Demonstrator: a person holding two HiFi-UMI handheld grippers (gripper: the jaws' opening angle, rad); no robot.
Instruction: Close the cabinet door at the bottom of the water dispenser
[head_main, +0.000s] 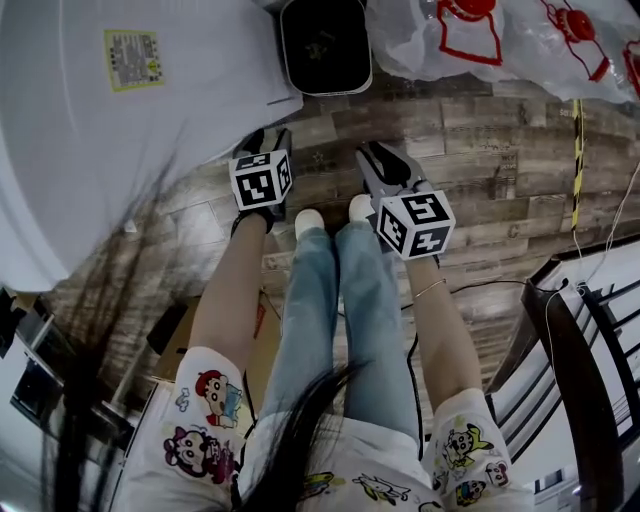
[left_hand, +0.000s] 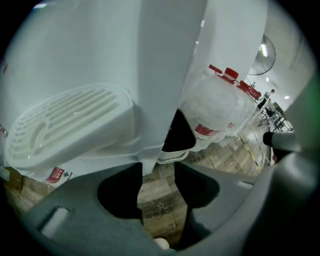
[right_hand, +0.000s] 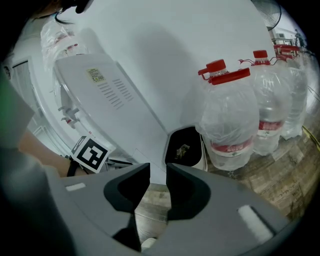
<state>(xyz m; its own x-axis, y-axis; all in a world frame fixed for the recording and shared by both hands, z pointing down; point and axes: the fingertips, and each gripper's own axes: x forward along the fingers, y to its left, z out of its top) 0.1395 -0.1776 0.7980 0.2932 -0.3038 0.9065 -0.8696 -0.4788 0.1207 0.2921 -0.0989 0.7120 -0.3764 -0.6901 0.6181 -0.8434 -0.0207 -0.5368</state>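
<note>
Head view: door (head_main: 150, 130) open, upper left; left gripper (head_main: 266, 142) and right gripper (head_main: 385, 162) at centre, near its edge
Left gripper view: jaws apart, empty, door corner just above them
Right gripper view: jaws slightly apart, empty
Likely risk: left jaw slides off the door edge, door swings back

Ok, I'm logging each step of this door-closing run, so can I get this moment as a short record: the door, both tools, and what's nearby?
cabinet door: open, swung out from the white water dispenser
left tool: jaws apart, empty, close to the door's lower edge
right tool: jaws apart, empty, over the wooden floor
nearby: black bin; bagged water bottles with red caps
task state: door not yet closed
</note>
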